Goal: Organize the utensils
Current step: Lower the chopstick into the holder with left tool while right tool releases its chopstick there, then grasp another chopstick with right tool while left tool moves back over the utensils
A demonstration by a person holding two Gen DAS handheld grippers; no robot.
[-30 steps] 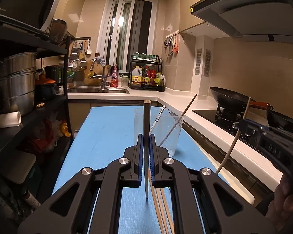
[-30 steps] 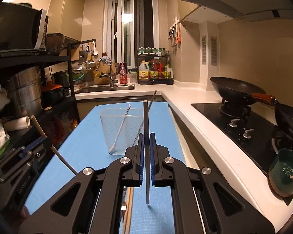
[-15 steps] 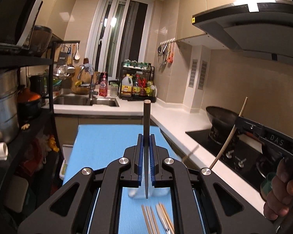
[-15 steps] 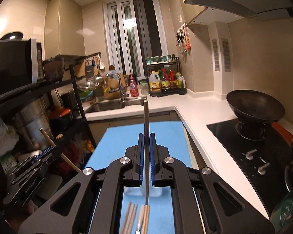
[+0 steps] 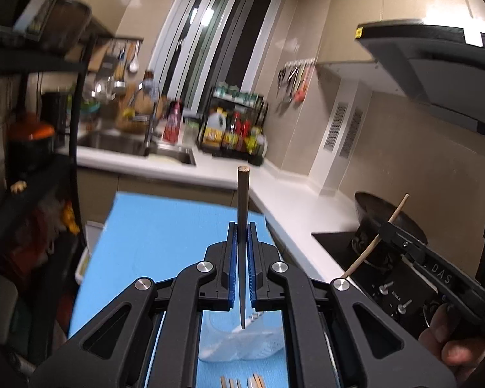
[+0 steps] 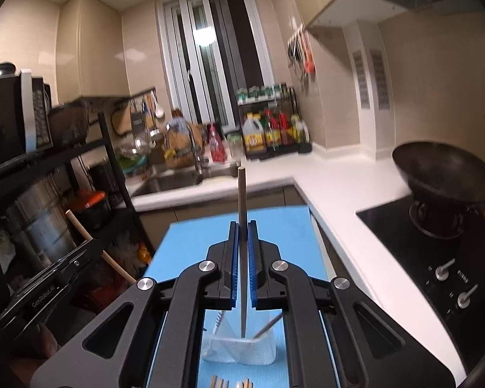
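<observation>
A blue-matted bench runs between shelving and counter; left tongs and right tongs each clamp a chopstick above the glass cup.

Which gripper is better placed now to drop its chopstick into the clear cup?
Probably right: the right gripper holds its chopstick tip over the clear cup opening. The left gripper looks similar, but its view is blurred.
</observation>
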